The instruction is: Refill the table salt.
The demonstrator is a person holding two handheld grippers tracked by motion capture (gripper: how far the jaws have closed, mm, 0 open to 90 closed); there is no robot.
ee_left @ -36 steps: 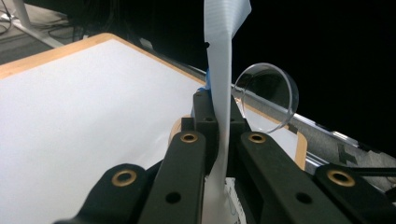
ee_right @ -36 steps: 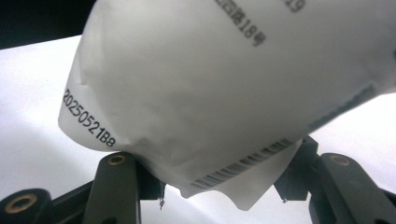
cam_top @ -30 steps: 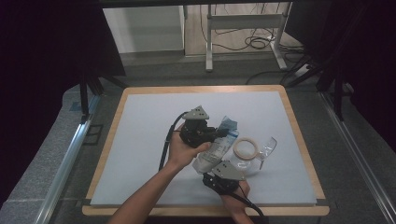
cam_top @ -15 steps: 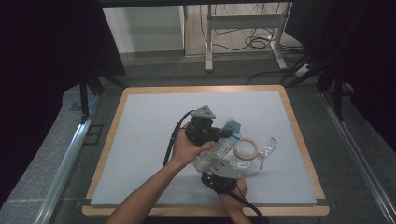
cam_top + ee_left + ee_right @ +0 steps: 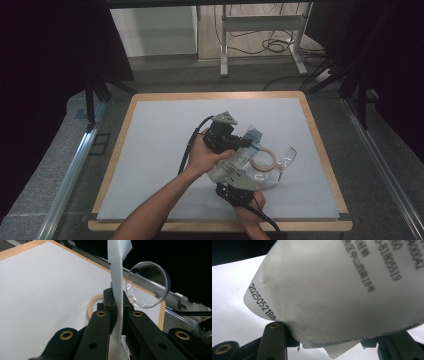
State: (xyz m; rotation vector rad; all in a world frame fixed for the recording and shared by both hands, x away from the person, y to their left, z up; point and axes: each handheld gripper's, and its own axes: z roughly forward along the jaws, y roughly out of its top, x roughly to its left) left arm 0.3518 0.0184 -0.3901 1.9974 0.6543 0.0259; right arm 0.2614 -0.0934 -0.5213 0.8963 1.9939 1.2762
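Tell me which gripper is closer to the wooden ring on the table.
Left. The left gripper pinches the bag's top edge right beside the wooden ring; the right gripper holds the bag's lower end, farther toward the table's near edge.

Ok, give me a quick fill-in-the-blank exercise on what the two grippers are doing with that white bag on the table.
1. The left gripper is shut on a thin flap of the white ____.
2. The right gripper holds the bag's printed body from ____.
3. Beside the bag lies a wooden ____.
4. The clear round lid stands near the table's ____-framed edge.

Missing words: bag; below; ring; wood
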